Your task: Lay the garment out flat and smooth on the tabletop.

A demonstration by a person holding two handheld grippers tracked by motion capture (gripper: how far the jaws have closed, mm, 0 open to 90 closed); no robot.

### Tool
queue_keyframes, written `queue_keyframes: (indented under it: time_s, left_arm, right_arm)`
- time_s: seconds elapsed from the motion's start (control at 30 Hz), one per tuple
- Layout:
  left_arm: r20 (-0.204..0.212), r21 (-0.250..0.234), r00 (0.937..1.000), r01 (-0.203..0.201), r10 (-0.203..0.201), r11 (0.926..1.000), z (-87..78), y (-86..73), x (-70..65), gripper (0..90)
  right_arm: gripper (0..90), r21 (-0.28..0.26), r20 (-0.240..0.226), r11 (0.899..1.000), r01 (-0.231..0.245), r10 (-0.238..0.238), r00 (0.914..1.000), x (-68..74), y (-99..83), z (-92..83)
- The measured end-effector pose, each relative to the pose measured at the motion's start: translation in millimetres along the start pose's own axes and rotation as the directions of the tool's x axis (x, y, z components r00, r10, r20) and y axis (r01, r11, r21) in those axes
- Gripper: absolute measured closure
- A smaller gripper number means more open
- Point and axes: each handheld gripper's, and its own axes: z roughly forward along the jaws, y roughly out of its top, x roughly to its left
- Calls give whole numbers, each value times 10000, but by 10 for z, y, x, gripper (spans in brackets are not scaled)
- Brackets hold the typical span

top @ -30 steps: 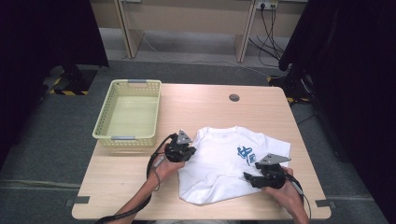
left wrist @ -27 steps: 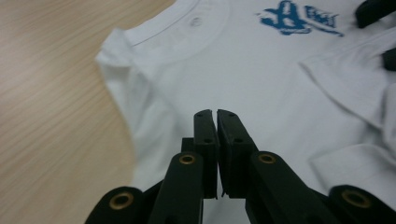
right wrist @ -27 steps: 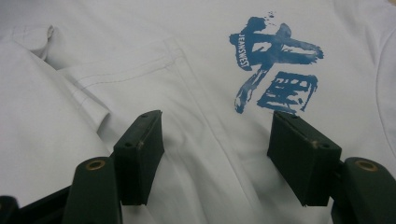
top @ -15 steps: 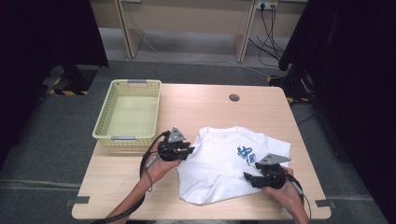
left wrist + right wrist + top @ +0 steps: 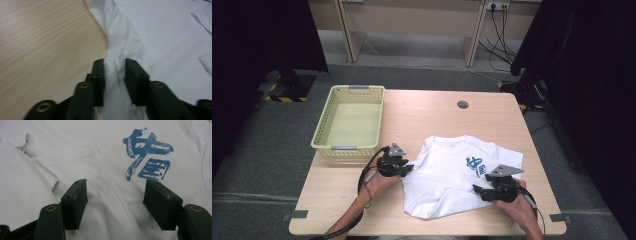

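White T-shirt (image 5: 457, 175) lies spread on the surface (image 5: 422, 115), right of the yellow basket (image 5: 349, 122). Left gripper (image 5: 113, 72), jaws just closing, pinches a bunched fold at the shirt's basket-side edge. Right gripper (image 5: 115, 202) rests wide open over the shirt's far half, gripping nothing.

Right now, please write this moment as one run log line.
left gripper: just closing, shirt edge between jaws | right gripper: open over white T-shirt | basket: empty

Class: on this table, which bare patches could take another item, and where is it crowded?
Bare wood lies between the pale yellow plastic basket and the round grommet hole, and along the near left edge. The white printed T-shirt and both grippers crowd the near right.
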Motion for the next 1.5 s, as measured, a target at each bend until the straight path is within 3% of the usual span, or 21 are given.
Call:
queue_keyframes:
  time_s: [0.07, 0.17, 0.2, 0.33, 0.4, 0.47, 0.57, 0.73, 1.0, 1.1, 1.23, 1.5]
  left_arm:
    - [-62, -235, 9999, -140, 139, 9996, -16, 41, -54, 841]
    - [-126, -804, 9987, -507, 498, 9955, -90, 132, -187, 849]
    - [38, -1014, 9974, -715, 722, 9923, -123, 169, -296, 849]
    - [578, -1025, 9901, -1215, 1278, 9873, -104, 171, -557, 837]
    - [1005, -962, 9854, -1281, 1377, 9871, -73, 143, -645, 802]
    - [1112, -1027, 9852, -1195, 1308, 9875, -76, 138, -668, 741]
    - [1069, -1195, 9907, -712, 841, 9903, -130, 162, -603, 608]
    - [776, -1345, 9959, -353, 461, 9903, -224, 162, -465, 574]
    - [1057, -406, 9934, -407, 448, 9983, -77, 16, -499, 569]
    - [1012, -90, 9930, -605, 611, 9981, -22, -46, -517, 646]
    - [274, -202, 9963, -812, 817, 9965, -46, -34, -443, 834]
    - [-620, -644, 9980, -191, 151, 9977, -188, 20, -54, 854]
  right_arm:
    - [358, -22, 7, 10000, 1, -1, 10000, 1, -4, -1]
    - [358, -7, -10, 10000, 10, -10, 10000, -1, -1, 0]
    - [358, 4, -10, 10000, 14, -14, 10000, -2, 1, 0]
    - [358, -20, -13, 10000, 10, -10, 10000, -1, -4, -1]
    - [358, -18, -5, 10000, 6, -6, 10000, 0, -4, -1]
    - [358, -33, -1, 10000, -14, 14, 10000, 1, -7, -2]
    - [358, -8, -13, 10000, 8, -8, 10000, -1, -2, -1]
    - [358, -8, -11, 10000, 14, -14, 10000, -1, -2, -1]
    - [358, -21, -9, 10000, 11, -11, 10000, -1, -4, -1]
    - [358, -20, -9, 10000, 4, -4, 10000, -1, -4, -1]
    - [358, -20, -13, 10000, 11, -11, 10000, -1, -4, -1]
    - [358, -32, -25, 10000, 21, -21, 10000, -3, -5, -1]
